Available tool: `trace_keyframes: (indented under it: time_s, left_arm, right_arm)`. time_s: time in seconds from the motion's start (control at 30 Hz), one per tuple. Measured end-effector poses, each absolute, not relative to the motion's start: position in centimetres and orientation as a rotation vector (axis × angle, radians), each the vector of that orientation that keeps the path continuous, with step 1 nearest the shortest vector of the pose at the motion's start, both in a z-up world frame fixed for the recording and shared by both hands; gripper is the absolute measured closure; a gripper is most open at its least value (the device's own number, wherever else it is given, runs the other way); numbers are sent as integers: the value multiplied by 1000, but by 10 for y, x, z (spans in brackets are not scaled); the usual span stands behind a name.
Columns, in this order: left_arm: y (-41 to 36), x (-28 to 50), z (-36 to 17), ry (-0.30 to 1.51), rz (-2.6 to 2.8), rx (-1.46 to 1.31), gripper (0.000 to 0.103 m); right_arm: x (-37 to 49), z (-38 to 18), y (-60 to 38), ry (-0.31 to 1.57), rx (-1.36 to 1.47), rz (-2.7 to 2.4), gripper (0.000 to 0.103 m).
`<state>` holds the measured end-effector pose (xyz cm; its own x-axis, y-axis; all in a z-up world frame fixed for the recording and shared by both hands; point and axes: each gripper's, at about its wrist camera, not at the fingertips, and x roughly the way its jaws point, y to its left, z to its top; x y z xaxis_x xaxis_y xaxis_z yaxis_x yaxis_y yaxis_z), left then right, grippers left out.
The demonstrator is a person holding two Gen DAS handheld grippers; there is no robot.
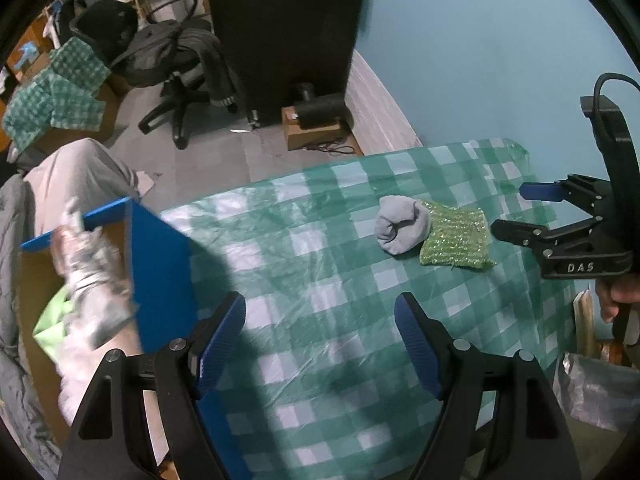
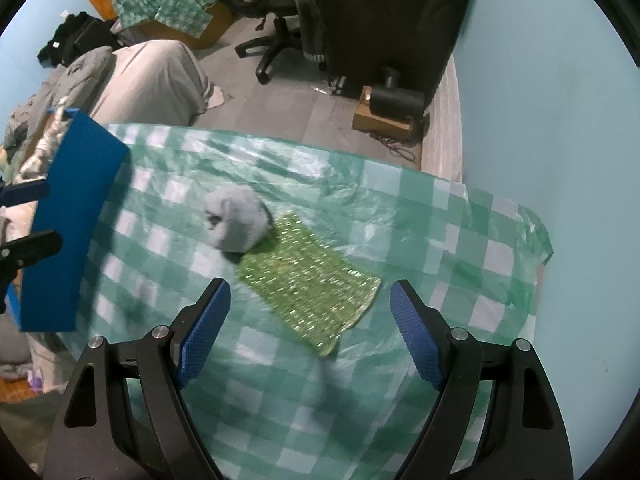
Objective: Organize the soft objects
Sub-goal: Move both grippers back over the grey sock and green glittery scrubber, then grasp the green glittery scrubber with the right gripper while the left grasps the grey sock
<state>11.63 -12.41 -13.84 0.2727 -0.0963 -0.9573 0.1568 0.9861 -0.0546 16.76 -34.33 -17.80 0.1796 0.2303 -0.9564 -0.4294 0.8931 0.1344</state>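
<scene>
A rolled grey sock lies on the green checked table cover, touching a sparkly green knitted cloth. A blue box stands at the table's left edge; a silvery soft thing and a light green cloth show in it. My left gripper is open and empty over the table beside the box. My right gripper is open and empty just above the green cloth's near edge; it also shows in the left wrist view.
The table cover ends at a blue wall on the right. Beyond the table: an office chair with clothes, a black cabinet, a cardboard box on the floor and a person's grey-trousered leg.
</scene>
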Motion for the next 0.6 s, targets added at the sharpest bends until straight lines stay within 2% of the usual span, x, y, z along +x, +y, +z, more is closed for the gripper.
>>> trace_keyframes:
  time_s: [0.6]
  left_arm:
    - [-161,143,-191,1350,-242,102,24]
  right_arm:
    - [177,-243,-325,1365,-298,508,21]
